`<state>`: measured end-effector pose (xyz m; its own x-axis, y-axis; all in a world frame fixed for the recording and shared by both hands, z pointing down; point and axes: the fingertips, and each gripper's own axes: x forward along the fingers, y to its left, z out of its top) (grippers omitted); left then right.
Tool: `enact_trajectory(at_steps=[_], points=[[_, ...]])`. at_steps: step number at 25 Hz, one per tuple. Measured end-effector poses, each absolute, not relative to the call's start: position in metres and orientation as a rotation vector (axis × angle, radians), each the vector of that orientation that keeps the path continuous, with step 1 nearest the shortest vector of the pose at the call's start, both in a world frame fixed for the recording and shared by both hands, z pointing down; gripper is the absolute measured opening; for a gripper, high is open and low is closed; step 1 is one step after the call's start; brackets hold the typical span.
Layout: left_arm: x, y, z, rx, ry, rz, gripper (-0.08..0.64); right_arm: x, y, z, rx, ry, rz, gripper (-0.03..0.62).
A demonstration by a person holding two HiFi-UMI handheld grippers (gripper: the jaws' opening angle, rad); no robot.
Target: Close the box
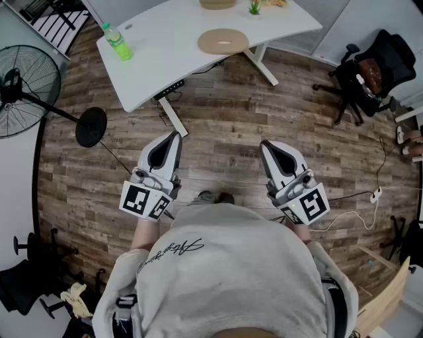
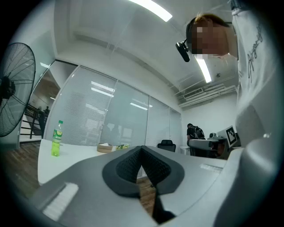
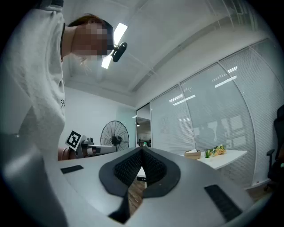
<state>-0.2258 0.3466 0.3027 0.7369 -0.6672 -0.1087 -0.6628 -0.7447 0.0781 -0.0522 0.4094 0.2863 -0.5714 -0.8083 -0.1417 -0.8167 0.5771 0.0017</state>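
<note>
Currently both the left hand-held gripper (image 1: 175,136) and the right hand-held gripper (image 1: 265,144) are pressed together and empty, well apart from what seems the round tan box (image 1: 217,3) at the tabletop's (image 1: 165,56) far edge, its flat lid (image 1: 223,41) probably light, stiff, best pinched at the rim.

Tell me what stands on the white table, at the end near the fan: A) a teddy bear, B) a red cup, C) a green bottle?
C: a green bottle stands upright at that end of the white table.
</note>
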Motion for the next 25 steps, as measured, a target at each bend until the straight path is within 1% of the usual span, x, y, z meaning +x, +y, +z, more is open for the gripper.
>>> enact_trajectory(at_steps=[6,20,25], points=[[-0.209,0.351,0.283,2.971,-1.008,-0.202,0.000,-0.063,0.412,0.279,-1.471,2.703,0.136,0.002],[-0.225,0.343,0.276,2.976,-0.969,-0.226,0.000,-0.071,0.403,0.281,-1.509,2.665,0.100,0.002],[-0.215,0.348,0.280,3.028,-0.939,-0.127,0.003,-0.072,0.400,0.283,-1.503,2.670,0.058,0.002]])
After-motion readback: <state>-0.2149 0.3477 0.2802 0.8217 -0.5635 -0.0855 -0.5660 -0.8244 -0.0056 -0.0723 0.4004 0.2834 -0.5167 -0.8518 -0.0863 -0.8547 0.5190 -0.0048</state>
